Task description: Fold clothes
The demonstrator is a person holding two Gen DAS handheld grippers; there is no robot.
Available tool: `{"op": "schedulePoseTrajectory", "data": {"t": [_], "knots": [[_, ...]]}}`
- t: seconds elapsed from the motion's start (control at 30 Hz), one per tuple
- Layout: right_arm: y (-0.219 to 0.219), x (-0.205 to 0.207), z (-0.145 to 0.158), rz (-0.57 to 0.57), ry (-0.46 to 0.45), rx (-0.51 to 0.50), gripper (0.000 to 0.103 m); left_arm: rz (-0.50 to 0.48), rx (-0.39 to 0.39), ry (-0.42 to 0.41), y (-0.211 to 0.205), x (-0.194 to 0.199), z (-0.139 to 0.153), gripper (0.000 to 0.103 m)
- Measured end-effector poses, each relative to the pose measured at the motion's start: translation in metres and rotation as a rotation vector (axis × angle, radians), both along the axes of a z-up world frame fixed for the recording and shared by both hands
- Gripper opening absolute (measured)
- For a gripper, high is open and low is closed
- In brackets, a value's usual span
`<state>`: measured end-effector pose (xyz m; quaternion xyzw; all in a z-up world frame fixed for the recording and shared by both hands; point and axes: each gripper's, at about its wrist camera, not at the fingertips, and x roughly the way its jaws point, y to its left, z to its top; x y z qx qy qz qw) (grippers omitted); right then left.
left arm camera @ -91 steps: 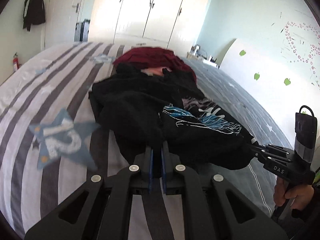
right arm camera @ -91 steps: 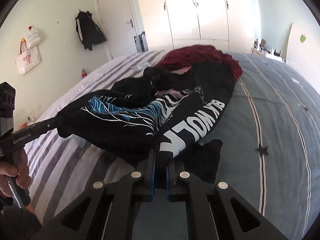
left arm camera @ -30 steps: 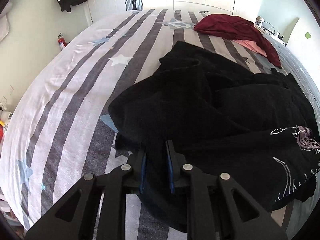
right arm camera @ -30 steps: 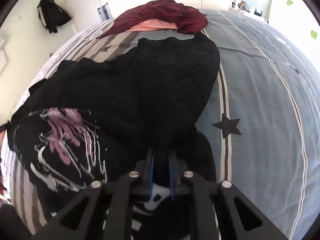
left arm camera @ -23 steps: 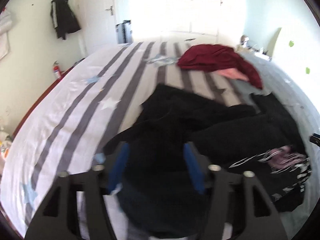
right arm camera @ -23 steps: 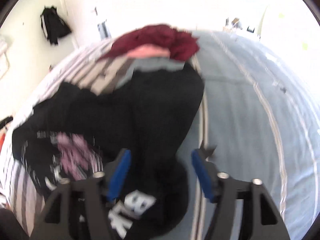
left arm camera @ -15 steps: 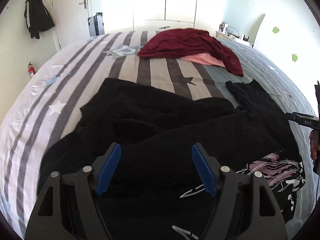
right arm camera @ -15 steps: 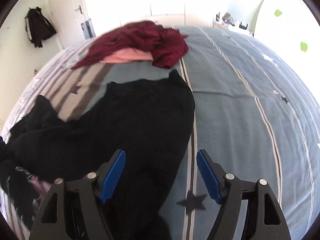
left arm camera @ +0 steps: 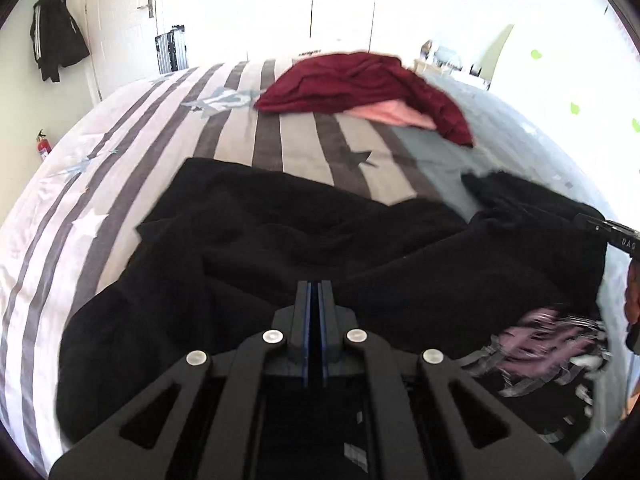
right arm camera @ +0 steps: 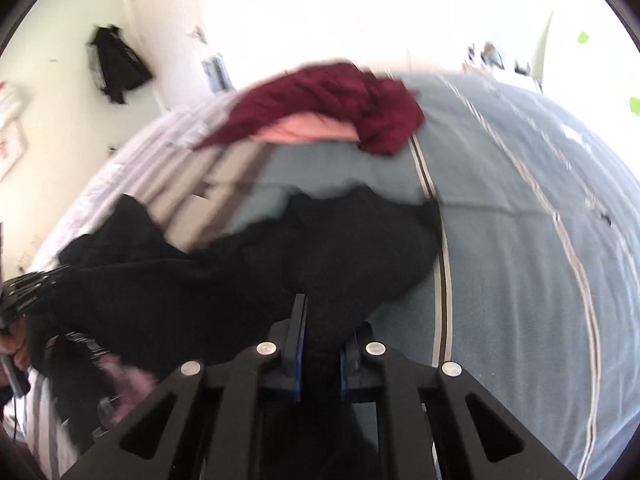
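Gripping the black garment (left arm camera: 304, 236) mid-frame on the bed (left arm camera: 120, 128), your left claw (left arm camera: 314, 300) sits together, right claw (right arm camera: 319, 320) clamped on cloth (thin bite); tugging unevenly could slip it.

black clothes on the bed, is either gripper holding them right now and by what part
The left hand-held gripper is shut, pinching a fold of the black garment. The right hand-held gripper has black cloth between its fingers, but blur hides whether it grips.

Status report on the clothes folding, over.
Left gripper shut, over the black shirt. Right gripper pinching black fabric. Shirt rumpled on the bed, unfolded. Maroon garment farther back, apart from the shirt.
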<state>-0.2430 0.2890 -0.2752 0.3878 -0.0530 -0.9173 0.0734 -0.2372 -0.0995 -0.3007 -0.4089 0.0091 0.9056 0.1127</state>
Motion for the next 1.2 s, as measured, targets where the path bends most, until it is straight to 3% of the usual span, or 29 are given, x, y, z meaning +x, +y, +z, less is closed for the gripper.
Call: {"op": "schedulePoseTrajectory", "data": {"t": [0.2, 0.33, 0.4, 0.47, 0.57, 0.6, 0.67, 0.73, 0.8, 0.9, 1.03, 1.13, 1.17, 1.2], "knots": [[-0.036, 0.12, 0.033, 0.2, 0.042, 0.013, 0.011, -0.005, -0.023, -0.085, -0.043, 0.099, 0.01, 0.0], [-0.066, 0.189, 0.006, 0.311, -0.079, 0.009, 0.011, 0.001, -0.054, -0.162, -0.063, 0.151, 0.0, 0.0], [-0.079, 0.214, -0.016, 0.354, -0.127, 0.05, 0.01, 0.009, -0.072, -0.167, -0.064, 0.159, -0.003, 0.0], [-0.079, 0.228, -0.028, 0.35, -0.163, 0.019, 0.012, 0.01, -0.062, -0.162, -0.06, 0.159, 0.0, 0.0], [-0.068, 0.235, -0.019, 0.287, -0.111, 0.03, 0.017, -0.017, -0.078, -0.107, -0.038, 0.148, 0.013, 0.003], [-0.059, 0.234, -0.011, 0.24, -0.084, 0.02, 0.022, -0.032, -0.076, -0.086, -0.03, 0.142, 0.017, 0.01], [-0.036, 0.223, 0.002, 0.132, -0.038, -0.003, 0.06, -0.055, -0.057, -0.04, -0.012, 0.128, 0.027, 0.026], [-0.017, 0.203, 0.014, 0.041, 0.004, -0.023, 0.067, -0.043, -0.012, -0.008, 0.002, 0.106, 0.034, 0.058], [-0.004, 0.178, 0.023, -0.03, 0.029, -0.011, 0.067, -0.027, 0.034, 0.011, 0.014, 0.083, 0.036, 0.068], [0.009, 0.128, 0.02, -0.099, -0.039, 0.001, 0.068, -0.004, 0.053, -0.013, 0.033, 0.041, 0.029, 0.069], [0.026, 0.068, -0.009, -0.096, -0.201, -0.066, 0.068, 0.014, 0.073, -0.122, 0.052, -0.014, 0.002, 0.069], [0.026, 0.05, -0.034, -0.069, -0.302, -0.09, 0.068, 0.005, 0.064, -0.198, 0.061, -0.032, -0.021, 0.065], [0.024, 0.048, -0.04, -0.053, -0.324, -0.099, 0.064, 0.002, 0.057, -0.206, 0.063, -0.035, -0.029, 0.055], [0.019, 0.054, -0.043, -0.028, -0.322, -0.096, 0.059, -0.008, 0.04, -0.213, 0.065, -0.036, -0.037, 0.018]]}}
